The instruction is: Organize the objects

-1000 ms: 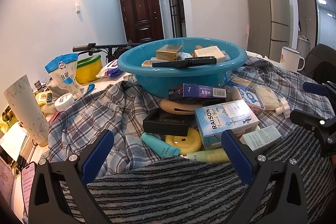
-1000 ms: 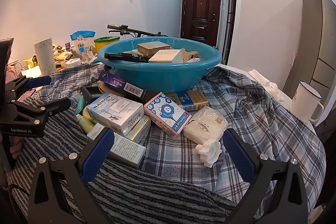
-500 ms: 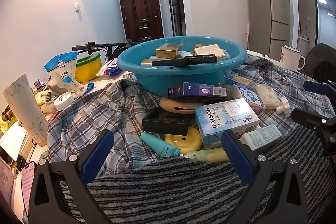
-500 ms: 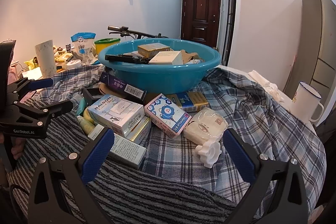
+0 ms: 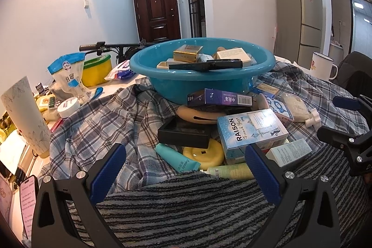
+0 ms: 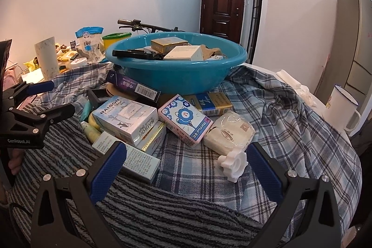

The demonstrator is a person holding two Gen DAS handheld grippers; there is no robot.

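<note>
A teal basin holding several boxes and a black remote stands on a plaid cloth. In front of it lies a heap: a RAISON box, a purple box, a black tray, a teal tube, a yellow disc, a pink cartoon box, a wrapped soap and a white knob. My left gripper is open and empty just short of the heap. My right gripper is open and empty too.
A striped towel covers the near table. At the left stand a white cup, a sugar bag, a yellow tub and a phone. An enamel mug stands at the right edge.
Both grippers have drifted slightly; the scene sits a little lower and closer in both views. Nothing was taken hold of or moved.
</note>
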